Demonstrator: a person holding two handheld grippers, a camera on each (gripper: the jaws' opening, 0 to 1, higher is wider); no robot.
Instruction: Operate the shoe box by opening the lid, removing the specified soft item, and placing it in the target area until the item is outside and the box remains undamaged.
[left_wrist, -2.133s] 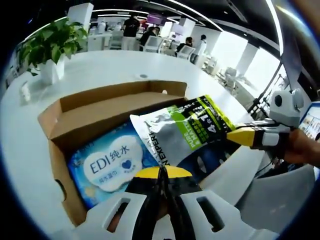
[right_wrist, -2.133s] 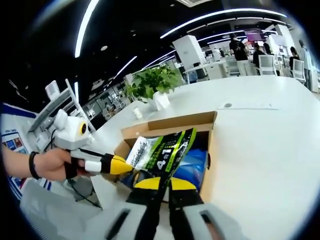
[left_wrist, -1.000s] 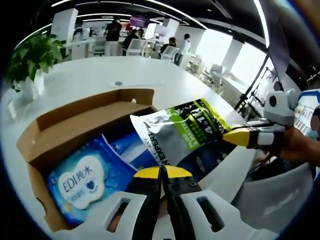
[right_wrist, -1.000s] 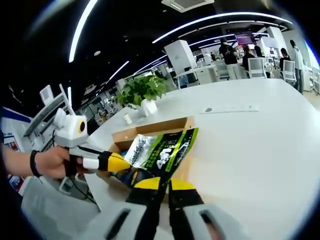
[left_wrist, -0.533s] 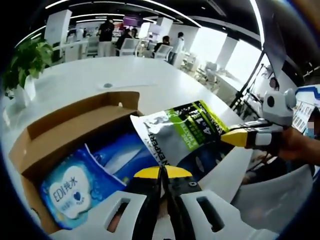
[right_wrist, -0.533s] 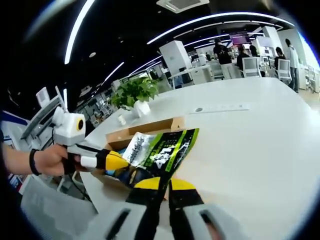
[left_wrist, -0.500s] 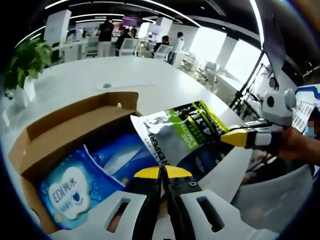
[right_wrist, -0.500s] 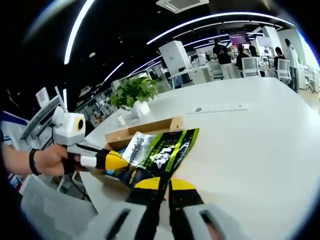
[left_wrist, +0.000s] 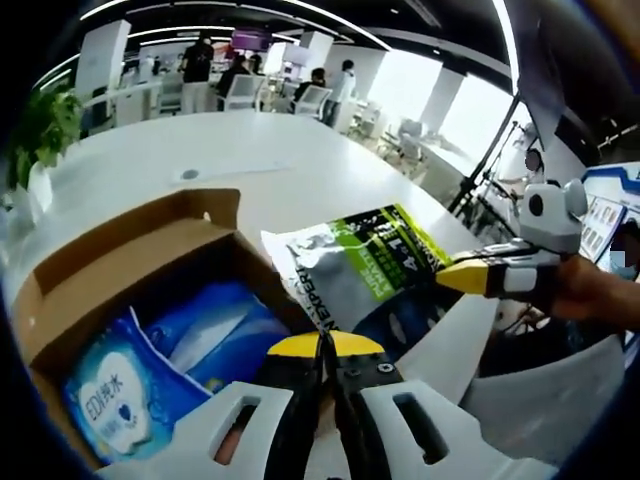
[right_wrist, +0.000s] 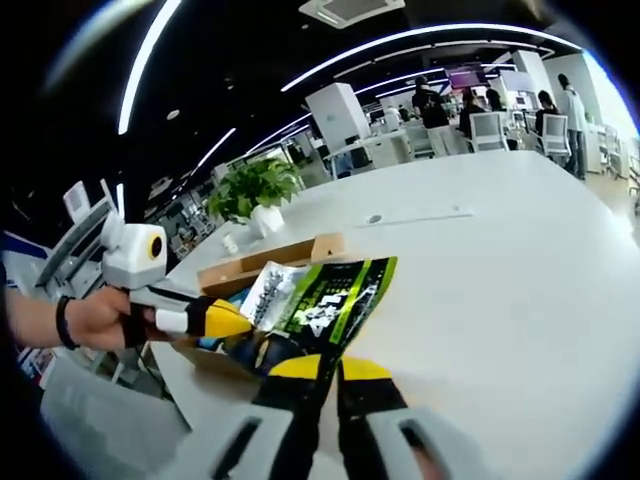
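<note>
While the open shoe box (left_wrist: 120, 262) sits on the white table (left_wrist: 270, 165) with blue packs (left_wrist: 215, 330) inside, both grippers clamp the green-and-silver pouch (left_wrist: 350, 265): left gripper (left_wrist: 325, 345) on its near edge, right gripper (right_wrist: 325, 368) on the other, pouch held up just right of the box.

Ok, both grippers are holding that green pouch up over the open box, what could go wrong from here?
1. The left gripper and right gripper each pinch an edge of the pouch; if they pull apart, it may tear or slip out of one.
2. The pouch hangs partly over the box, so if dropped it may fall back onto the blue packs.
3. Lowering it could catch the cardboard wall and bend it.
</note>
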